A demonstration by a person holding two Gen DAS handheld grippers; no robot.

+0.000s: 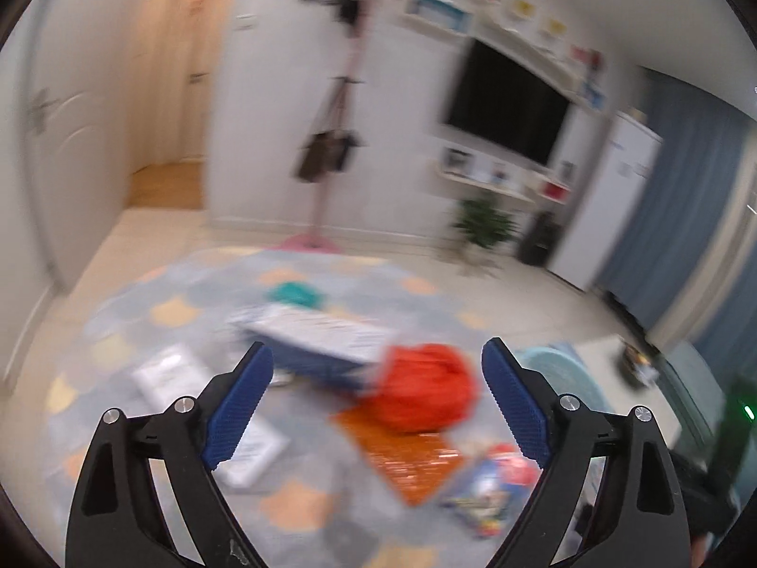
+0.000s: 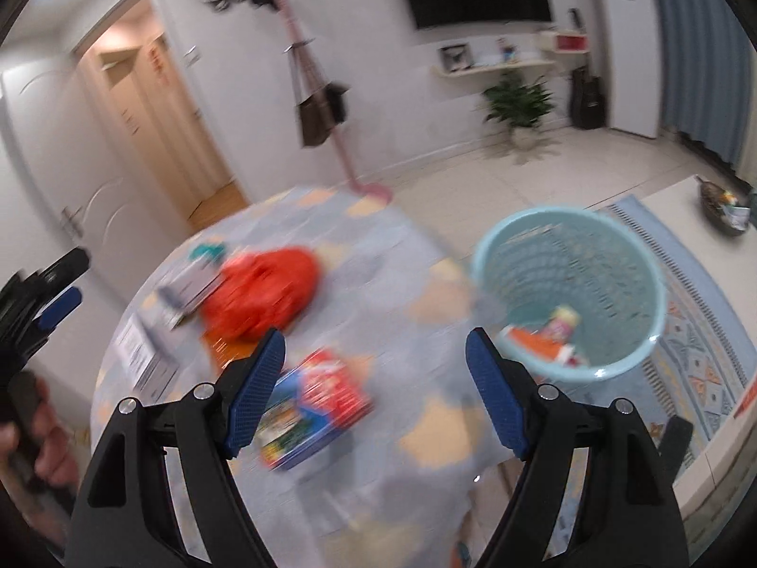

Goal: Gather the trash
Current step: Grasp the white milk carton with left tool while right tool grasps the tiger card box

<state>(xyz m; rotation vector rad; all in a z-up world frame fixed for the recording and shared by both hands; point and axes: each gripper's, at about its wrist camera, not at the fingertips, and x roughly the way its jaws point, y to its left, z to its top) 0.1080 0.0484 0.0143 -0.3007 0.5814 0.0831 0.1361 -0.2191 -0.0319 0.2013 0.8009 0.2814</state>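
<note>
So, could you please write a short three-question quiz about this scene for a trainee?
1. True or false: the light blue plastic mesh basket already holds some trash.
2. Which lies closest below the right gripper? A) crumpled red plastic bag B) colourful red and blue snack packet C) flat white cardboard box
3. Fill in: both the right gripper and the left gripper are ____.

Key: 1 true; 2 B; 3 open.

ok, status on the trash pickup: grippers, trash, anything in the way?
Left gripper and right gripper open, empty. Red bag and wrappers on the rug; basket holds a few pieces. Nothing in the way; frames blurred.
</note>
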